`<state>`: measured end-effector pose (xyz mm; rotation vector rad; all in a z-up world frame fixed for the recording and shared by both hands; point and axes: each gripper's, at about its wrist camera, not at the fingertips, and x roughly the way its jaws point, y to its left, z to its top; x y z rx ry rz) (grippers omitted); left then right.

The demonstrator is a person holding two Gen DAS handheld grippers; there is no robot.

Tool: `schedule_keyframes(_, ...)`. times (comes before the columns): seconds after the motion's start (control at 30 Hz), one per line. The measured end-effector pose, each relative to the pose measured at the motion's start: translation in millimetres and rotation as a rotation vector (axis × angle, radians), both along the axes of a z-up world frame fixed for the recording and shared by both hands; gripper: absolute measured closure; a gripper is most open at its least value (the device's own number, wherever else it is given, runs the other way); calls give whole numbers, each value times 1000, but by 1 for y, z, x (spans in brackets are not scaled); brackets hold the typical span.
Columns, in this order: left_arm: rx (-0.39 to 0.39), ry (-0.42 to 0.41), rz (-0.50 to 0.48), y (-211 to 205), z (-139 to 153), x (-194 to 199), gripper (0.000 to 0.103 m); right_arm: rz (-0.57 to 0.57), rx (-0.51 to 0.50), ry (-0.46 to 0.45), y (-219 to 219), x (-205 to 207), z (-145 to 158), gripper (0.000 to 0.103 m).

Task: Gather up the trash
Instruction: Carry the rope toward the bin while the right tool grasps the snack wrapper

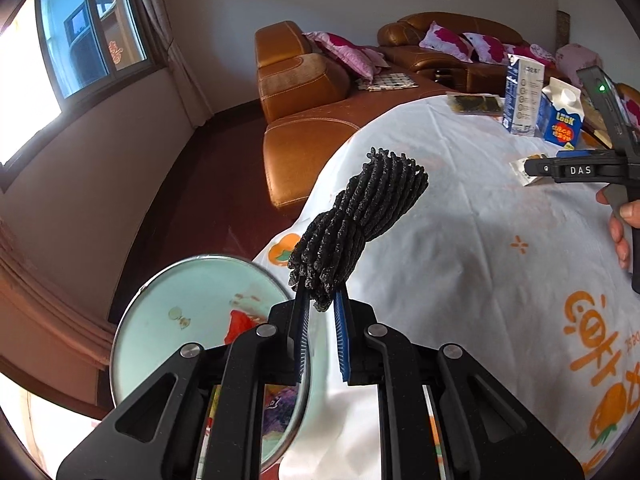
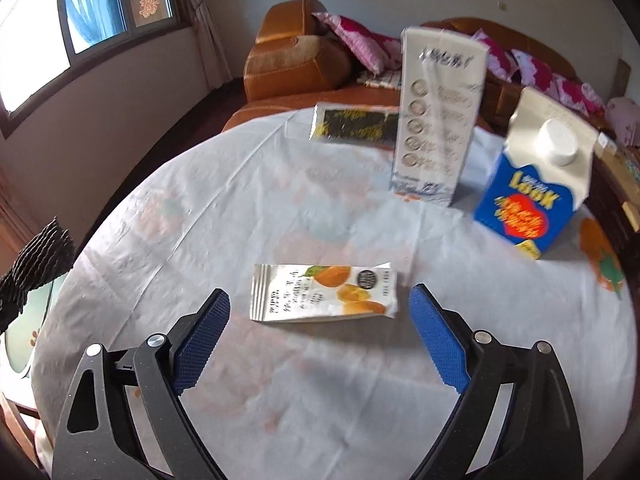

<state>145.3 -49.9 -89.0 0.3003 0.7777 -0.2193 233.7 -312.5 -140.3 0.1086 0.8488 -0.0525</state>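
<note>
Pinching a black twisted bundle (image 1: 360, 220) by its lower end, my left gripper (image 1: 322, 304) has its blue pads nearly together, with only the bundle's tail between them. The bundle juts up toward one o'clock from the pads, over the edge of the table (image 1: 460, 280). A pale green bin (image 1: 160, 300) sits below at about eight o'clock from the pads, with something red inside it.

My right gripper (image 2: 320, 304) has its fingers (image 2: 200, 336) spread wide, holding nothing. A snack wrapper (image 2: 324, 294) with orange fruit on it lies flat on the white cloth, in the gap between the fingertips; neither pad touches it. Whether the fingertips touch the cloth I cannot tell.

Farther across the table, at about one o'clock from the wrapper, a tall white carton (image 2: 436, 120) stands upright, and a blue carton (image 2: 528, 192) stands just beside it at two o'clock. A dark flat packet (image 2: 352, 126) lies at twelve o'clock near the far edge.
</note>
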Motion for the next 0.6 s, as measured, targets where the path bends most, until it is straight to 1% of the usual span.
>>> schedule_keyframes(0.13,-7,11,7,8,-4,1,91,5,-24,31,8,10,-10,12)
schedule_keyframes(0.23,-13,13,9,14,-4,0,91,1,-63,72,13,18,-20,12)
schedule_keyframes(0.3,-18,13,12,19,-3,-1,91,-10,-64,65,12,20,-22,14)
schedule_keyframes(0.33,-18,11,14,21,-3,-2,91,-4,-57,60,12,20,-21,18)
schedule_keyframes(0.5,-18,5,25,31,1,-6,91,17,-64,35,18,15,-17,22)
schedule_keyframes(0.6,-11,-4,34,39,4,-12,91,25,-47,13,22,10,-10,24)
